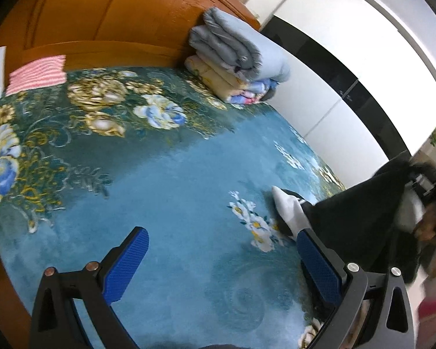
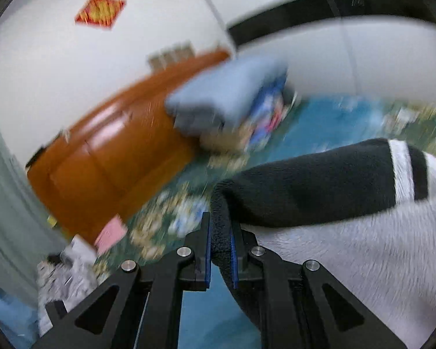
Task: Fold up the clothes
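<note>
A black and white fleece garment (image 2: 319,186) with black and white stripes hangs over the bed. My right gripper (image 2: 220,232) is shut on its black edge, the fabric pinched between the blue pads. In the left wrist view the same garment (image 1: 354,218) comes in from the right, with a white sleeve end (image 1: 287,209) touching the blue floral bedspread (image 1: 165,180). My left gripper (image 1: 221,241) stands open above the bedspread with nothing between its blue pads (image 1: 128,261). The right wrist view is blurred by motion.
A stack of folded quilts (image 1: 235,58) sits at the bed's far corner against the orange wooden headboard (image 1: 107,14). A pink striped folded cloth (image 1: 37,74) lies at the far left. A grey patterned cloth (image 2: 64,276) lies at the bed's edge. White wardrobe doors (image 1: 348,43) stand beyond.
</note>
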Demonstrator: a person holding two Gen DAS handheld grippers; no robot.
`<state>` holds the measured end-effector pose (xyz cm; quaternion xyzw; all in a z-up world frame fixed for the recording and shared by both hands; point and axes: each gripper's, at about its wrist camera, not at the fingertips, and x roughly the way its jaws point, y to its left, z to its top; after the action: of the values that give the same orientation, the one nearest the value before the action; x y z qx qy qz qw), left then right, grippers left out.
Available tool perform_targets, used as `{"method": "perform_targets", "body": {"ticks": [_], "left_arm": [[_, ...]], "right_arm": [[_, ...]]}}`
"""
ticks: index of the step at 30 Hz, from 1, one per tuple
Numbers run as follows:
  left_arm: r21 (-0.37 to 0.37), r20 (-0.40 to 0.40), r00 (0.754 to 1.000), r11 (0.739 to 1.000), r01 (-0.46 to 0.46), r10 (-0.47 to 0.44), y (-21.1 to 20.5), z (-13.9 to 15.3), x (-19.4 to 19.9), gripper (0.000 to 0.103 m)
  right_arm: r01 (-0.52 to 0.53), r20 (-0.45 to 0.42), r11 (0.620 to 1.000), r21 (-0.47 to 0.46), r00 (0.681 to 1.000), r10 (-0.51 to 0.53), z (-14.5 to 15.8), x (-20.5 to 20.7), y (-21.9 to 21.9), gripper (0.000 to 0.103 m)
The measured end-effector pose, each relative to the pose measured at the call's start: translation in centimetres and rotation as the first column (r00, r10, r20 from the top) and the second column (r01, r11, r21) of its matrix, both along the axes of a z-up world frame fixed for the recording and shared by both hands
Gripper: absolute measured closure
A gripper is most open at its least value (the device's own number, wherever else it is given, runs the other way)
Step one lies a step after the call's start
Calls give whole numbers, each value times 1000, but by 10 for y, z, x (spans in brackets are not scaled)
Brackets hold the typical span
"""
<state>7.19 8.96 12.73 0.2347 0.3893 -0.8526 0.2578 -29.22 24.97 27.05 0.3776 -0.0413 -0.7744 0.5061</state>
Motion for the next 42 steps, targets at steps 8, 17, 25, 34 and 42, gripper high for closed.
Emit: {"method": "perform_targets", "body": {"ticks": [8, 17, 25, 34, 42], "left_arm": [[9, 55, 997, 999, -46, 45, -9, -13, 23, 0], [-2, 147, 989, 1000, -3, 3, -6, -29, -4, 0], [-150, 306, 943, 971, 186, -133, 34, -14, -64, 0], [-138, 537, 728, 806, 575, -427, 117, -24, -190, 0], [83, 633, 600, 813, 576, -489, 194, -72, -259, 1]], "right_arm": [[-227, 252, 946, 230, 953, 168, -173, 90, -89, 92], [-267, 197, 934, 236, 955, 223, -164, 91, -75, 85], [-219, 186, 963, 154, 964, 190, -155, 83, 31, 59], [21, 269, 980, 199, 960, -76, -182, 68, 178, 59], [116, 344, 978, 171, 923, -169, -194, 61, 222, 59]]}}
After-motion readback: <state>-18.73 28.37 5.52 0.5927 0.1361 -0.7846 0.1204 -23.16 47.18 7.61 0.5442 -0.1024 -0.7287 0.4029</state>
